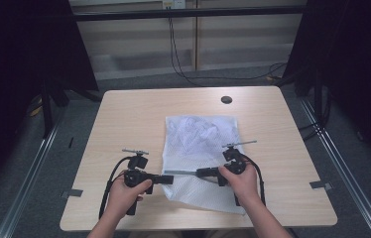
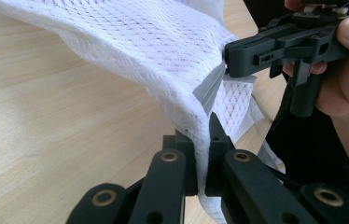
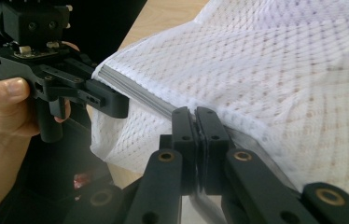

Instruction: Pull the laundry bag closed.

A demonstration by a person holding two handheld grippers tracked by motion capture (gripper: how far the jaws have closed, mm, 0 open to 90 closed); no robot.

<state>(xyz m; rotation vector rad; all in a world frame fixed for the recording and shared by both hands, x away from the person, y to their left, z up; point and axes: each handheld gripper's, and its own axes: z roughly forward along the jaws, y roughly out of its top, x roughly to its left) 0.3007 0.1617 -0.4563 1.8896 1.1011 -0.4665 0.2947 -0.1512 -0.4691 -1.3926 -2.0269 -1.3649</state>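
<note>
A white mesh bag (image 1: 201, 141) lies on the wooden table (image 1: 129, 124), its near part lifted a little. A grey zipper strip (image 1: 183, 172) runs along the bag between the two grippers. My left gripper (image 1: 169, 178) is shut on the bag's white mesh edge (image 2: 204, 133), where the strip (image 2: 209, 91) ends. From the right, my right gripper (image 1: 199, 172) is shut on the grey strip (image 3: 140, 95). In the right gripper view the jaws (image 3: 196, 116) pinch the strip flat. The two gripper tips face each other, a short way apart.
A small dark round disc (image 1: 226, 99) sits near the table's far edge. Black cables (image 1: 183, 64) hang and run over the floor behind the table. Dark curtains stand at both sides. Bare wood lies left of the bag (image 2: 46, 107).
</note>
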